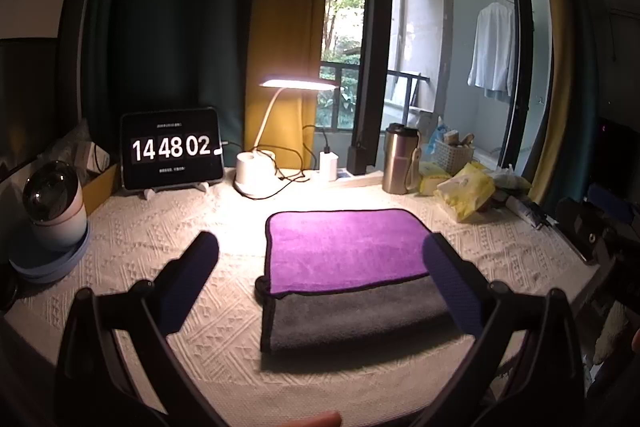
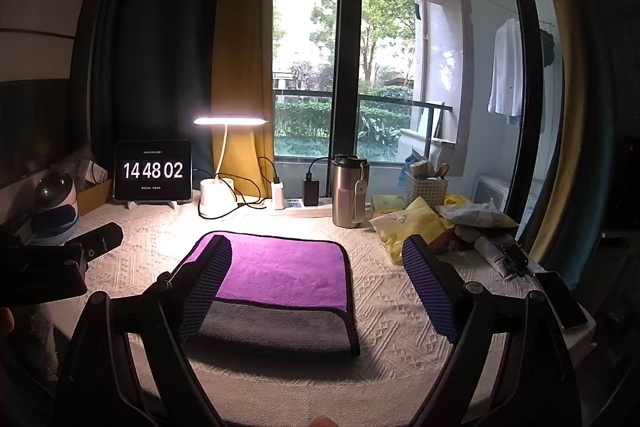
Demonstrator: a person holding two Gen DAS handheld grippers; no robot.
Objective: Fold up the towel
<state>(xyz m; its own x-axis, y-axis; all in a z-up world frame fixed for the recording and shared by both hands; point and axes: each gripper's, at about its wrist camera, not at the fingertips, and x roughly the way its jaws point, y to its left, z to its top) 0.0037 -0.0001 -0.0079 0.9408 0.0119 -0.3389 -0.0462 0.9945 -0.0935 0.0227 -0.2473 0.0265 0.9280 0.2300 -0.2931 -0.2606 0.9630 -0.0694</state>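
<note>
A folded towel (image 1: 348,247), purple on top with a grey layer showing at its near edge, lies flat on the white textured tablecloth (image 1: 160,247). It also shows in the right wrist view (image 2: 280,271). My left gripper (image 1: 320,251) is open and empty, held above the table near the towel's near left part. My right gripper (image 2: 316,255) is open and empty, held above the towel's near right part. The right gripper's body shows at the right edge of the left wrist view (image 1: 600,227). The left gripper's body shows at the left of the right wrist view (image 2: 60,259).
At the back stand a tablet clock (image 1: 172,149), a lit desk lamp (image 1: 256,171), chargers with cables (image 1: 328,163), a steel tumbler (image 1: 400,159), a basket (image 1: 452,151) and yellow packets (image 1: 464,191). A round device (image 1: 56,207) sits left. A phone (image 2: 560,299) lies right.
</note>
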